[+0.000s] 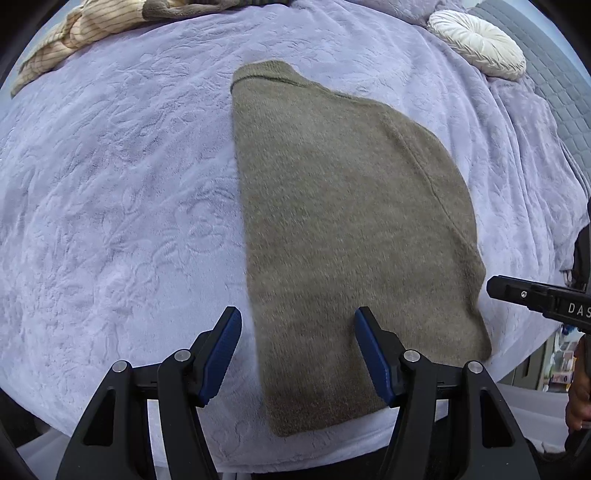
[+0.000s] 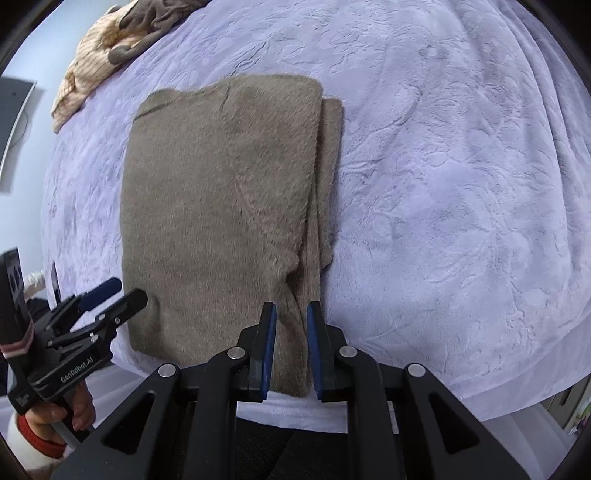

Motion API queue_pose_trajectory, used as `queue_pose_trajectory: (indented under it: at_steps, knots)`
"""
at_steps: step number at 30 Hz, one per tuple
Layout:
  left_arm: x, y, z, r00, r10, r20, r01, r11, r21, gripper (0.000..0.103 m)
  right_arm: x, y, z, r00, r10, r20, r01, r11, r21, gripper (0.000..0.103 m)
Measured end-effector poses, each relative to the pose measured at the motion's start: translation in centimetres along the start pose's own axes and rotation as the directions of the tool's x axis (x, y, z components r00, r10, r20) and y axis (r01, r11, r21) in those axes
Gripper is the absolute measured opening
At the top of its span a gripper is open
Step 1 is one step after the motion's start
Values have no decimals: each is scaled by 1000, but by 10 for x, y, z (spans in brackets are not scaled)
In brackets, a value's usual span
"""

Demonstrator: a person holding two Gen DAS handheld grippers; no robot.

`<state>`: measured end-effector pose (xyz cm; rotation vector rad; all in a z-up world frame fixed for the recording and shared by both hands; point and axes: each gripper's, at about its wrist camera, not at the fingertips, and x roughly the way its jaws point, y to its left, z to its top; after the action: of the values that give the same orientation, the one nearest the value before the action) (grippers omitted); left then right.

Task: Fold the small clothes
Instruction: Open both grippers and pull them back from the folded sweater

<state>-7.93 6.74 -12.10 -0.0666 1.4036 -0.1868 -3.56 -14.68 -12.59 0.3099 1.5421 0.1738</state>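
Left wrist view: left claw (image 1: 297, 354) tipped down over the near edge of the bed, jaws spread wide, released, gripping nothing. Blue pads (image 1: 221, 354) hovering above, one over the blanket (image 1: 110, 203), the other over the sweater (image 1: 343, 229). Olive-brown knit sweater folded lengthwise, lying flat ahead of the claw and running away from it, collar at the far end. Right claw (image 1: 535, 301) entering from the right edge, just beside the sweater's right hem corner; opening hidden from this angle. Round cream cushion (image 1: 478, 42) far ahead to the right; striped beige garment (image 1: 77, 33) heaped far ahead to the left.

Right wrist view: right claw (image 2: 291, 350) angled down over the sweater's (image 2: 218, 206) near right corner, jaws parted narrowly, straddling the folded sleeve strip; grip on the fabric impossible to confirm. Left claw (image 2: 114, 293) off to the left, held in a hand (image 2: 70, 410) in a red-and-white cuff, jaws apart beside the sweater's left edge. Lavender embossed blanket (image 2: 461, 184) covering the bed all around; striped garment (image 2: 92, 62) far ahead left.
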Motion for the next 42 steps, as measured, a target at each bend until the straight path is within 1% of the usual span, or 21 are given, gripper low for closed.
queue_pose_trajectory:
  at_steps: [2,6,7,10,11,12,13,15,17,19,21,23,28,29,37,40,41,42]
  knots:
    - [0,3,9,1000,16,11,-15,1000,-24,65,-2,-4,8,1000,0,18,-1,999,40,19]
    - [0,17,28,999,14,41,-10,996,-85,65,-1,-8,25,999,-17,50,13,996,88,19]
    - [2,20,32,999,14,41,-10,995,-97,65,1,-7,28,998,-21,52,16,996,93,19]
    - [15,25,38,1000,-3,6,4,992,-126,66,10,-7,34,999,-21,40,17,995,98,19]
    - [17,26,37,1000,3,-1,-3,991,-132,76,16,-7,36,999,-26,27,23,996,92,19]
    - [19,27,37,1000,19,1,-19,991,-134,80,21,-7,37,999,-32,14,31,996,84,19]
    - [21,24,36,1000,17,3,-16,991,-133,80,26,-7,39,999,-39,4,38,996,76,20]
    - [24,25,34,1000,6,-4,-7,990,-139,80,33,-9,39,998,-65,-6,65,996,58,28]
    - [26,24,31,1000,-1,-3,1,989,-149,80,37,-12,38,995,-96,-6,96,994,43,40]
    - [25,23,31,1000,0,-2,0,989,-149,80,37,-18,38,996,-94,-8,94,994,54,43]
    - [24,23,31,1000,5,2,-5,990,-141,80,34,-24,36,995,-98,-15,99,992,74,43]
    - [20,23,32,1000,9,3,-8,991,-131,80,29,-29,32,992,-125,-20,126,989,82,43]
    - [10,22,28,1000,24,7,-23,995,-100,80,17,-37,17,996,-88,-17,89,989,119,44]
    - [8,21,28,1000,26,5,-26,995,-94,80,14,-35,16,997,-80,-11,81,989,122,46]
    - [-15,9,27,999,46,13,-45,996,-77,80,-10,-15,16,999,-30,21,27,993,113,46]
    - [-26,5,28,998,46,31,-43,996,-80,80,-20,2,21,999,-27,43,23,996,81,54]
    - [-30,5,28,998,46,39,-43,996,-82,82,-22,7,23,998,-25,49,22,997,71,58]
    - [-34,4,29,998,47,47,-43,996,-83,97,-27,8,25,998,-23,54,20,998,61,61]
